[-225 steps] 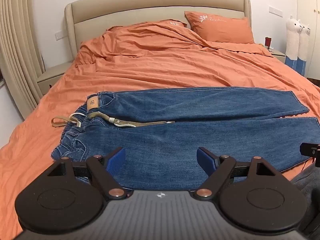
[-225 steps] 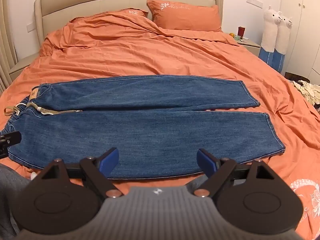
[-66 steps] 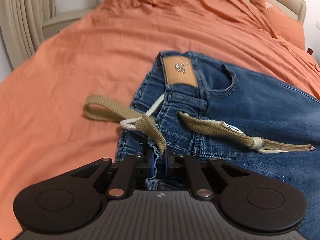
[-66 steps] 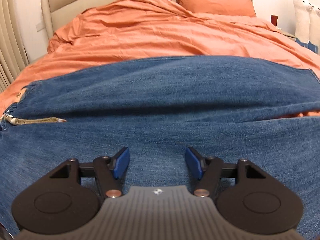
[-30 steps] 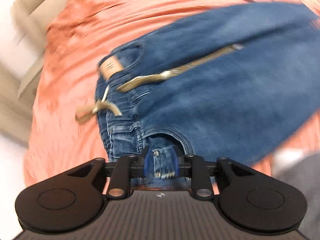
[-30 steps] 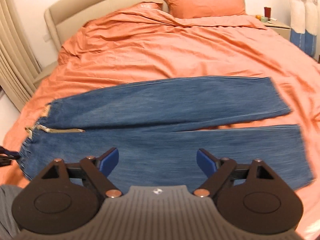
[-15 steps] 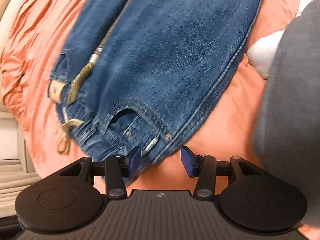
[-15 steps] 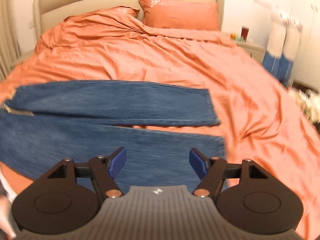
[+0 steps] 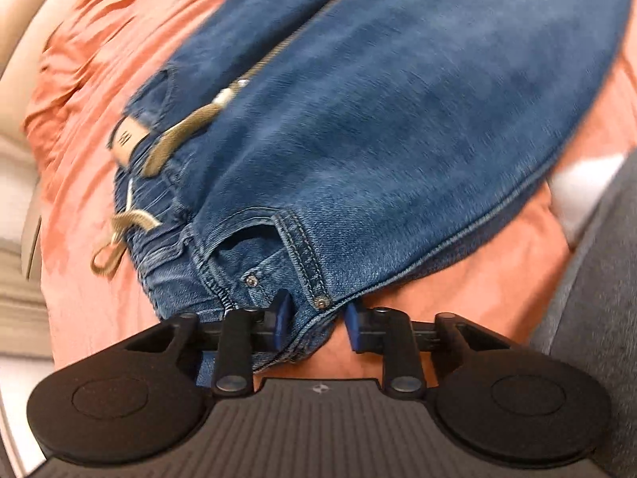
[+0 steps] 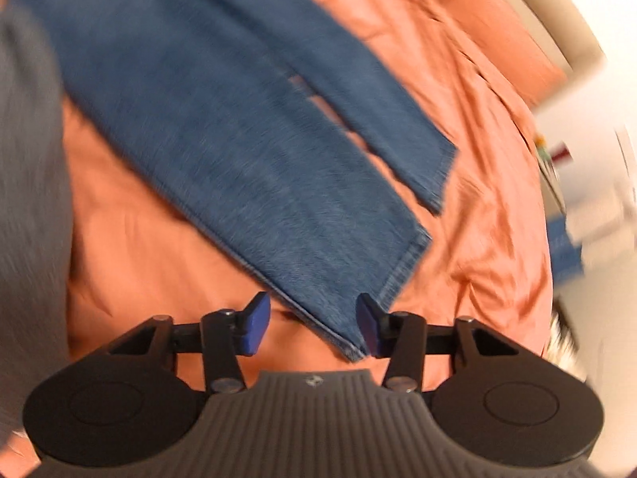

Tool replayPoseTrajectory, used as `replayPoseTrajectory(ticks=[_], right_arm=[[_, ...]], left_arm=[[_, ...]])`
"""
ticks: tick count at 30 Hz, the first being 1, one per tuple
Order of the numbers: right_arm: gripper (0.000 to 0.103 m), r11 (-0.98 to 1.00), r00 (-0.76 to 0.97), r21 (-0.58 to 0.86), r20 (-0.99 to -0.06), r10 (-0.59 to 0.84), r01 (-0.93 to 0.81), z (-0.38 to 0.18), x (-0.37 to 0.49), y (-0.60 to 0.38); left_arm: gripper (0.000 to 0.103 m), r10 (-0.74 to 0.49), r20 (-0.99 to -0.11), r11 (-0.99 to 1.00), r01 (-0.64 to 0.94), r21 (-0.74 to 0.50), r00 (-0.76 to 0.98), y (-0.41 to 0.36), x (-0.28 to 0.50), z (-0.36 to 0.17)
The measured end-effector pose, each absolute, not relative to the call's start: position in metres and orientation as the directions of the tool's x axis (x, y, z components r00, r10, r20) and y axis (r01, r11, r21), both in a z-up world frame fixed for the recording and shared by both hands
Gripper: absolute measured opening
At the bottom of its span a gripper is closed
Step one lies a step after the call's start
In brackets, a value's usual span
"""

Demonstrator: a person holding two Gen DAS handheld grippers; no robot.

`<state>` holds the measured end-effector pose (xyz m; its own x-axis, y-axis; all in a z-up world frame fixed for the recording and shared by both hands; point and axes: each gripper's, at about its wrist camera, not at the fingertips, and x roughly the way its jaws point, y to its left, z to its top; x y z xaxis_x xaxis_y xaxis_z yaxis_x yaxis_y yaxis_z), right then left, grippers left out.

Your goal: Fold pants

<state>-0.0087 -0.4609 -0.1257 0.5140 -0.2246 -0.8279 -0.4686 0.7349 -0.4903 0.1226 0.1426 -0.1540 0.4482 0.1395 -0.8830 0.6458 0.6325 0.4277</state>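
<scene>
Blue jeans (image 9: 390, 111) lie flat on an orange bed cover (image 9: 79, 239). Their waist shows in the left wrist view, with a tan drawstring (image 9: 131, 223) and a leather patch (image 9: 127, 139). My left gripper (image 9: 316, 324) is open, its blue pads astride the waistband's near corner by the front pocket. In the right wrist view the two legs (image 10: 223, 131) run to their hems. My right gripper (image 10: 312, 324) is open with the near leg's hem corner (image 10: 350, 342) between its pads.
The person's grey clothing (image 9: 597, 279) stands at the bed's near edge, also at the left of the right wrist view (image 10: 28, 159). A beige headboard (image 10: 557, 20) and a nightstand with small items (image 10: 553, 159) lie beyond the bed cover (image 10: 477, 159).
Both grippers have dropped lower and closer to the jeans. The left now straddles the waistband corner with narrower jaws; the right has swung to the near leg's hem corner.
</scene>
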Motion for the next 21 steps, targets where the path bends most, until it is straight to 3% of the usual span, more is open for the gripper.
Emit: replayPoseTrajectory(ticks=[3,7,13,21], right_arm=[[0.028,0.637,0.511,-0.533,-0.824,-0.243,-0.557,-0.15,-0.007,-0.455],[0.021,0.529,0.514,-0.557,-0.822,-0.243,-0.64,-0.166,-0.01,-0.448],[0.0,0.451,0.568,-0.618,-0.781,-0.259,-0.644,-0.175,-0.028,-0.446],[0.0,0.482,0.684,-0.727,-0.662,-0.306,-0.489,-0.147,-0.033,-0.442]], left_arm=[[0.023,0.148,-0.87,0.671,0.599,0.438,0.47,0.144,0.123,-0.153],[0.019,0.17,-0.849,0.711,0.534,0.457,0.5,0.138,0.123,-0.148],[0.015,0.188,-0.813,0.756,0.447,0.478,0.551,0.137,0.118,-0.137],[0.013,0.201,-0.721,0.848,0.251,0.467,0.664,0.136,0.114,-0.097]])
